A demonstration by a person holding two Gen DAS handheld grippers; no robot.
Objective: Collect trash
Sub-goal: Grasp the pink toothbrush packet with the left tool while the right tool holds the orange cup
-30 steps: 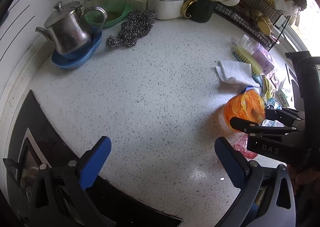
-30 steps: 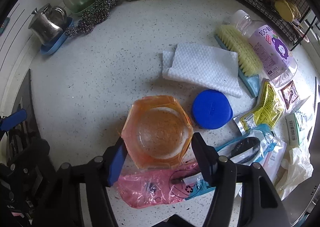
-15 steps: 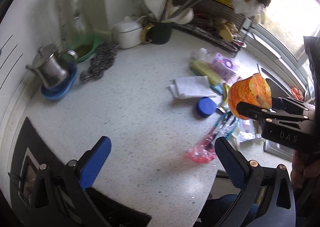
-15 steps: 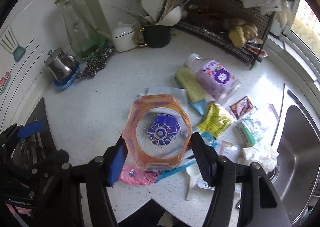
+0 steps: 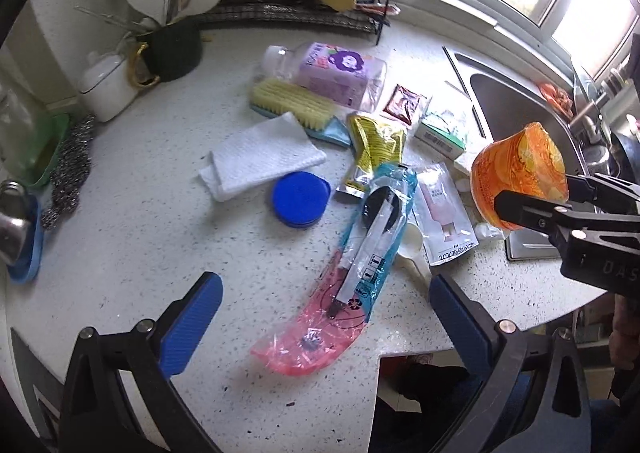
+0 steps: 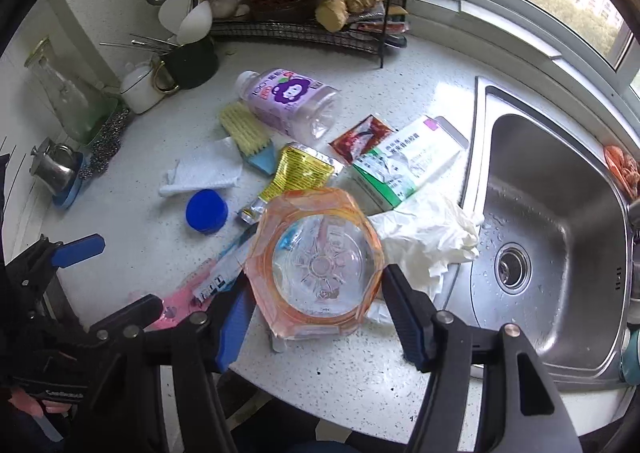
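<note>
The orange plastic cup [image 6: 316, 265] hung above the counter, pinched at its two sides between the blue pads of the right gripper [image 6: 316, 313], mouth toward that gripper's camera, its clear bottom showing the litter beneath. Seen from the left side, the cup [image 5: 520, 181] sat out past the counter's near corner, in front of the sink [image 5: 516, 105]. The left gripper [image 5: 320, 313] stood with its jaws spread wide and nothing between them, poised over the pink bag [image 5: 316, 337] and the long blue wrapper [image 5: 380, 229] lying across it. Round about lay a blue lid [image 5: 301, 199], a folded white cloth [image 5: 260, 161], a yellow scrub brush [image 5: 292, 103], a purple-labelled bottle [image 5: 332, 71], a yellow sachet [image 5: 374, 145], a red sachet [image 5: 405, 102], a green and white box [image 6: 404, 165] and a crumpled white glove [image 6: 432, 233] right at the sink's rim. The counter [image 5: 140, 221] was bare to the left of the lid, with open room there; its front edge cut in at a notch just beneath the pink bag. A wire rack [image 6: 304, 25] and a dark mug of utensils [image 6: 188, 61] closed off the back.
</note>
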